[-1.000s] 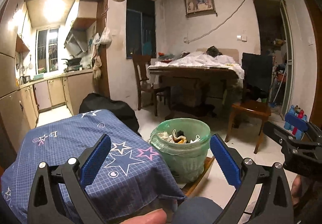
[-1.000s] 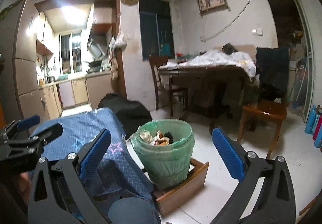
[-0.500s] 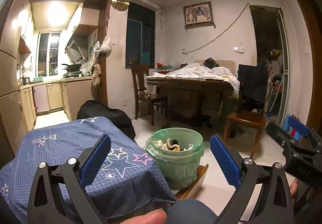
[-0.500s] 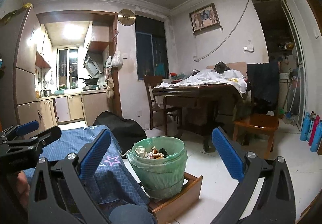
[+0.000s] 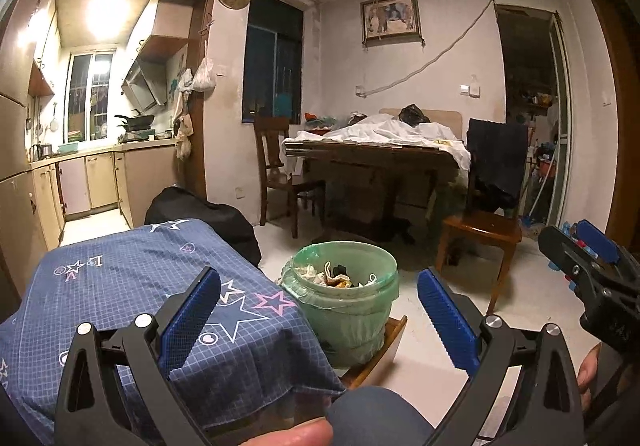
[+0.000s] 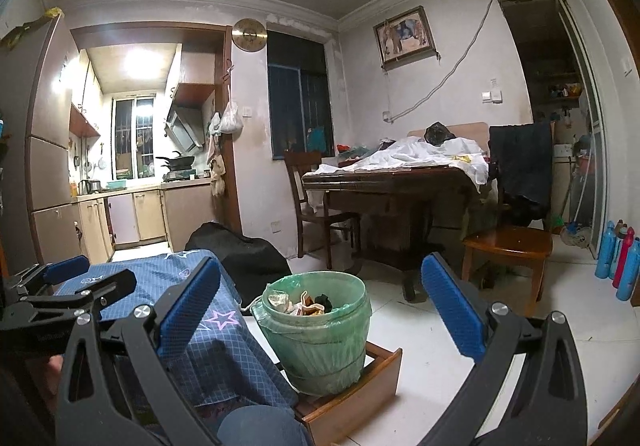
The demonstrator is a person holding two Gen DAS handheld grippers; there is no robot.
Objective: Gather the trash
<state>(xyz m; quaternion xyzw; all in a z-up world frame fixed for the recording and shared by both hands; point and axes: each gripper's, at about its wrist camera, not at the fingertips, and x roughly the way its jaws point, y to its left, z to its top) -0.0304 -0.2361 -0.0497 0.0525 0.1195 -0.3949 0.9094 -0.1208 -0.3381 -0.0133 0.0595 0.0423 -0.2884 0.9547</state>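
A green-lined trash bin (image 5: 346, 300) stands on the white floor, its base set in a shallow wooden drawer-like tray (image 6: 352, 394). Crumpled paper and dark scraps (image 6: 302, 302) fill its top. The bin sits just beside the corner of a low bench draped in a blue checked cloth with stars (image 5: 132, 298), which hangs down close to the bin's wall.

The left tongs (image 5: 318, 320) are spread wide, blue pads far apart, with nothing between them; the bin shows in the gap, well ahead and untouched. The right tongs (image 6: 320, 316) are likewise wide open and empty, framing the same bin from the other side. Each pair shows at the edge of the other's view, in the air beside the bench.

A knee in dark trousers (image 6: 260, 426) shows at the bottom of both views. Behind the bin lies a black bag (image 5: 208, 217) on the floor; further back stands a dark wooden dining table (image 6: 392, 181) heaped with white cloth, with wooden chairs (image 5: 480, 234) around it. Blue and red bottles (image 6: 620, 262) stand by the right wall.
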